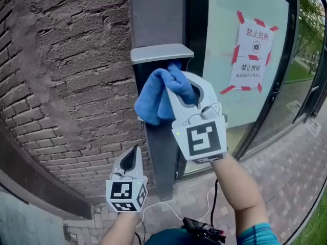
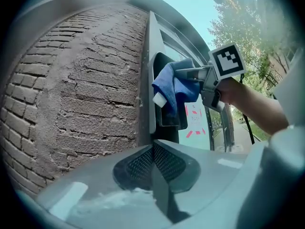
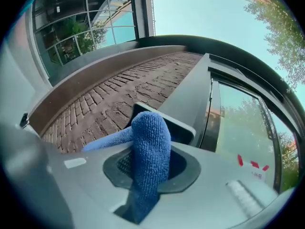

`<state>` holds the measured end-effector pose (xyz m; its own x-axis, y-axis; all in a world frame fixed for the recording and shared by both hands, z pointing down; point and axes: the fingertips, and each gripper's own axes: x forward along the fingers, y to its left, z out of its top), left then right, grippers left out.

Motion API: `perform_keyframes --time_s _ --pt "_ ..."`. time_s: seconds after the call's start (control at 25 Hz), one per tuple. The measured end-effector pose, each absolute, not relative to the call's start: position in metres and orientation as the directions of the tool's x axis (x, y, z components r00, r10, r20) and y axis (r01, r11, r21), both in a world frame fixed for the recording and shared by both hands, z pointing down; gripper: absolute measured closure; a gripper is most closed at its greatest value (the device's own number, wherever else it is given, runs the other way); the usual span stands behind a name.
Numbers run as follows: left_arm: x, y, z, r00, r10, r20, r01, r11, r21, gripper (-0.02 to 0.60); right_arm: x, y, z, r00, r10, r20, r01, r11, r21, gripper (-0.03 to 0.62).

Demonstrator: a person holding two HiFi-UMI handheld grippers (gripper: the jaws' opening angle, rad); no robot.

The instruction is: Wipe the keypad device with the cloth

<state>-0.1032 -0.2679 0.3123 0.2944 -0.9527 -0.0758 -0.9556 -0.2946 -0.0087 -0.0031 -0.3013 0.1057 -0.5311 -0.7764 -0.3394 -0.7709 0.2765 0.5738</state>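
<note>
My right gripper [image 1: 180, 80] grips the blue cloth [image 1: 155, 100] against the hooded keypad device [image 1: 161, 53] on the post [image 1: 162, 157], right of the brick wall [image 1: 66, 75]. My left gripper [image 1: 135, 151] hangs lower left, jaws together and empty.

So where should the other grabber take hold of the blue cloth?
Probably grip the loose bunch of the blue cloth hanging left of the right gripper, coming from below-left; the rest is pinched in its jaws by the keypad device.
</note>
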Motion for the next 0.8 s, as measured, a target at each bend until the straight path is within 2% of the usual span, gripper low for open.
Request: perform_keyframes --time_s 0.16,0.32,0.6,0.8 --pt "-0.100 -0.270 0.316 0.298 -0.952 -0.069 -0.954 -0.299 -0.006 0.589 -0.014 -0.312 0.123 -0.537 -0.797 -0.277 -0.699 0.236 0.675 0.526" --pt "-0.101 -0.272 0.324 0.303 -0.951 -0.052 -0.953 -0.304 0.006 0.589 -0.025 -0.317 0.176 -0.559 -0.805 -0.199 -0.647 0.274 0.712 0.526" --pt "-0.099 -0.274 0.327 0.310 -0.950 -0.043 -0.950 -0.311 0.007 0.589 -0.022 -0.322 0.255 -0.590 -0.807 -0.022 -0.568 0.396 0.721 0.526" --pt "-0.094 -0.272 0.324 0.319 -0.947 -0.049 -0.948 -0.319 -0.005 0.589 -0.007 -0.323 0.259 -0.596 -0.802 0.032 -0.597 0.469 0.651 0.528"
